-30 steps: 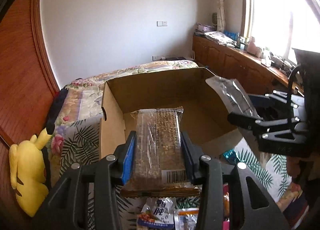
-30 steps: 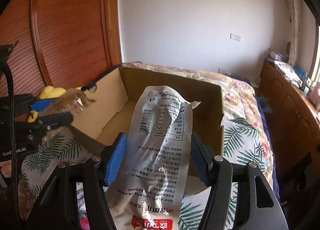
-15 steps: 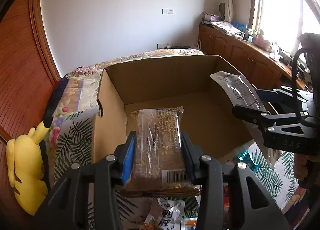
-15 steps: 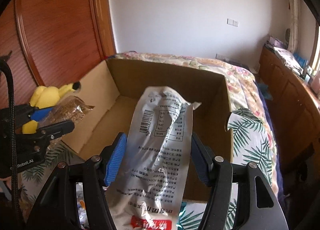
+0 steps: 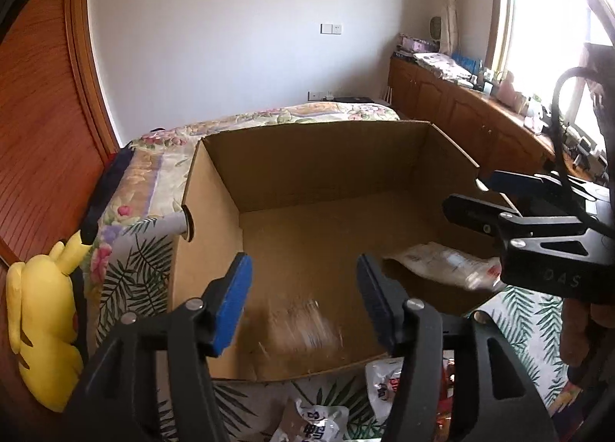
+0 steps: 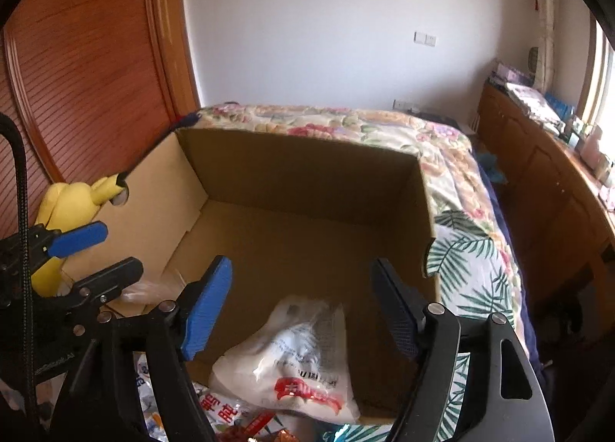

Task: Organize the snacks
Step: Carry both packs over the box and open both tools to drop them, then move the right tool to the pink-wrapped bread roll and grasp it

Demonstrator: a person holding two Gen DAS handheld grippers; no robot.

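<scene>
I see both my left gripper [image 5: 303, 297] and right gripper [image 6: 301, 305] with jaws just opened, nothing between them; brown snack pack [image 5: 303, 326] and white bag [image 6: 292, 361] lie in the cardboard box [image 5: 326, 157]

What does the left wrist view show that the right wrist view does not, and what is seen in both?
Only the left wrist view shows the bright window and, blurred, a brown snack pack inside the box below the open left hand-held gripper.

Only the right wrist view shows the white bag's red label and where this bag lies: against the box's near wall, below the open right hand-held gripper.

Both show the cardboard box, the white bag, the yellow plush toy and loose snack packets on the bed in front of the box. Both jaws have just been opening.
</scene>
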